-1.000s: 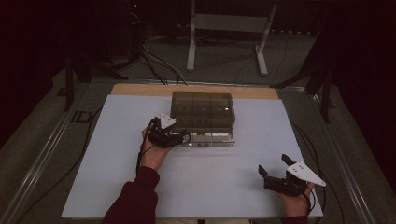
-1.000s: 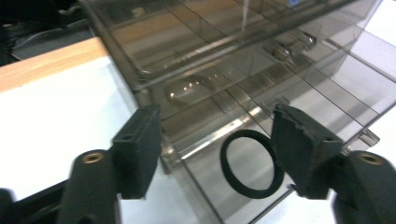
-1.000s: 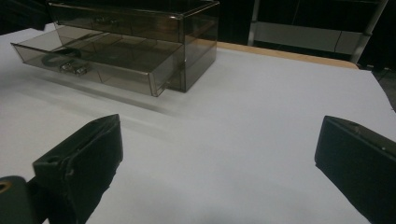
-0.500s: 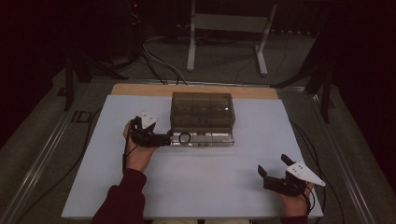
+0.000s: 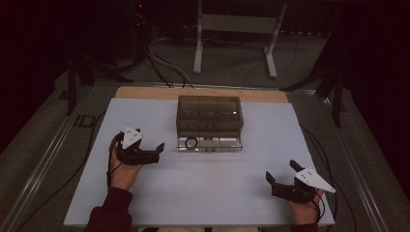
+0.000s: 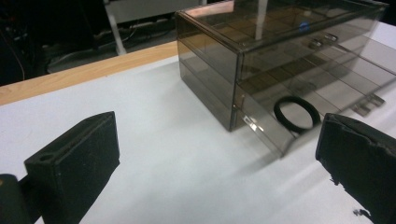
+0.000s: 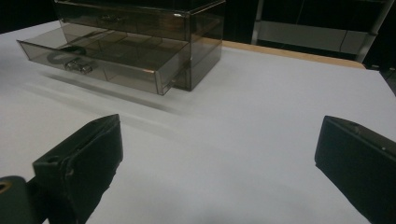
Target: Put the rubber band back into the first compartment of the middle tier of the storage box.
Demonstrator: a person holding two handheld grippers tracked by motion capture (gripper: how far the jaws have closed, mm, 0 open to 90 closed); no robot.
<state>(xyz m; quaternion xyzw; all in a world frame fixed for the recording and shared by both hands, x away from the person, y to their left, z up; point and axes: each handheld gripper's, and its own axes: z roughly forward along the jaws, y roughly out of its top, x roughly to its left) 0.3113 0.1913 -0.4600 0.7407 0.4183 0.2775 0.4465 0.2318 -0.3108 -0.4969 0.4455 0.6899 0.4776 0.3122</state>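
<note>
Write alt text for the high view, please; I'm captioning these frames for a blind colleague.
A smoky transparent drawer box sits on a white table, its bottom drawer pulled open with a black ring inside. The person's left tool lies left of the drawer, jaws open and empty; the right tool rests open near the table's front right corner.

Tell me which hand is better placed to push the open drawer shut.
Probably the left. The left gripper sits open just beside the drawer holding the black ring; the right gripper rests farther off, near the table's corner.

Tongs wide apart w/ nothing between, over white table; smoky drawer box, bottom drawer out.
</note>
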